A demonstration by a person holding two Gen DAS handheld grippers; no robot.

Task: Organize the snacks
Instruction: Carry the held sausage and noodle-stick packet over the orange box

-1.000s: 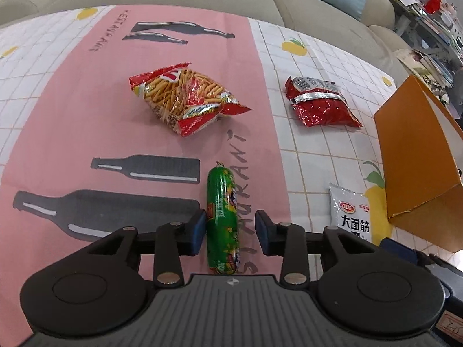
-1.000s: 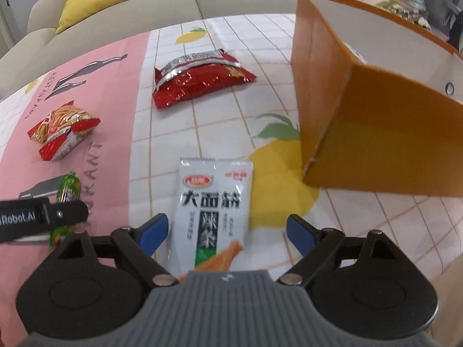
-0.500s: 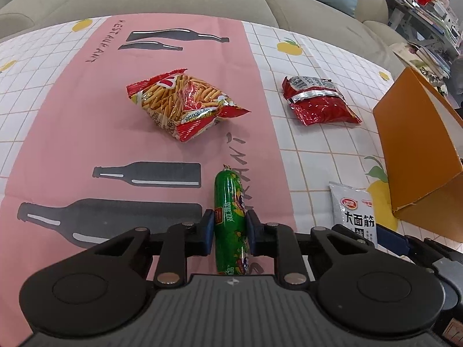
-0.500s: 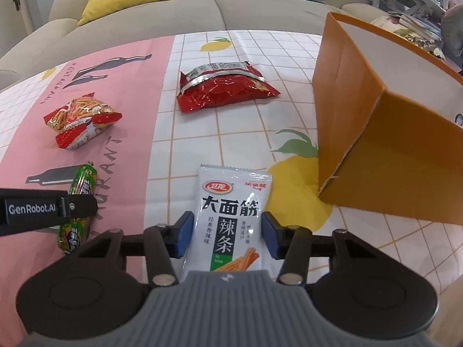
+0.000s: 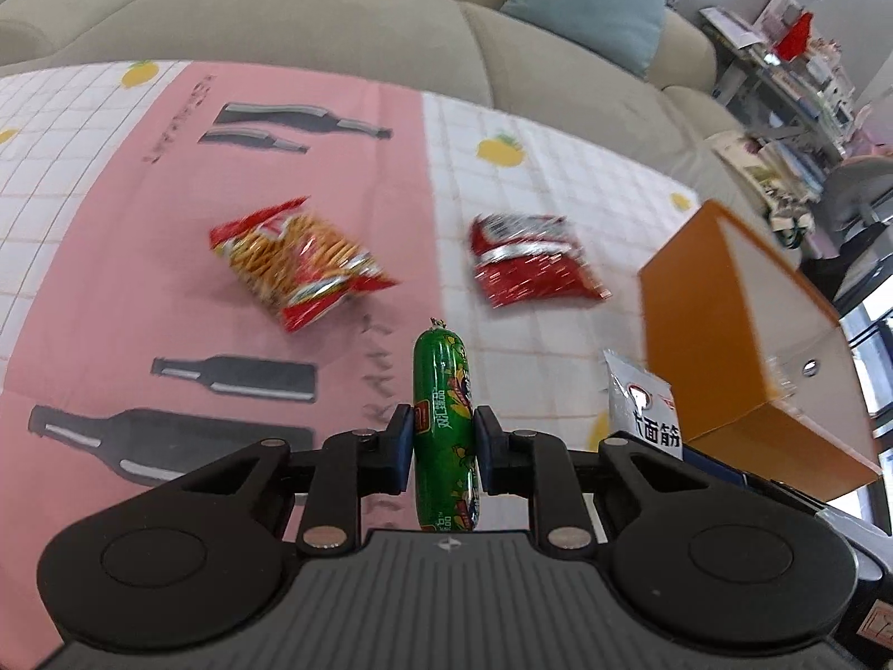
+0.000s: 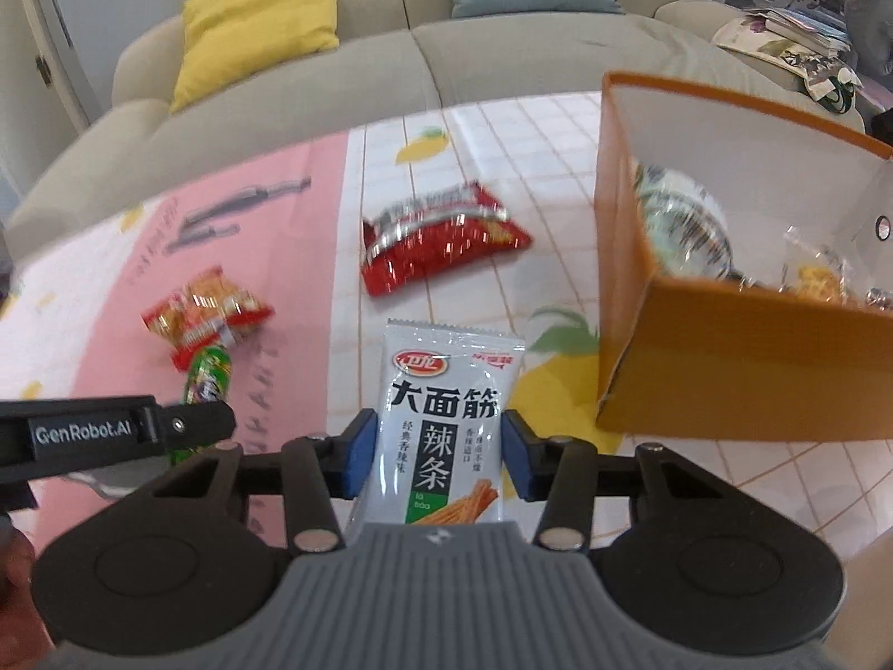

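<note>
My left gripper (image 5: 443,441) is shut on a green sausage stick (image 5: 443,391) and holds it above the tablecloth. My right gripper (image 6: 438,449) is shut on a white spicy-strip packet (image 6: 446,407), also lifted; that packet shows in the left wrist view (image 5: 642,407). The orange box (image 6: 725,374) stands to the right, open, with wrapped snacks inside; it also shows in the left wrist view (image 5: 725,346). A red bag of snack sticks (image 5: 296,259) and a dark red foil bag (image 5: 530,262) lie on the cloth beyond.
The table has a pink and white checked cloth (image 5: 111,212) with bottle prints. A beige sofa (image 6: 390,72) with yellow and blue cushions runs behind it. Shelves with books stand at the far right (image 5: 792,72).
Both grippers closed on their snacks, the left on the sausage and the right on the white packet, then lifted them off the cloth. The views rose and now show the inside of the box.
</note>
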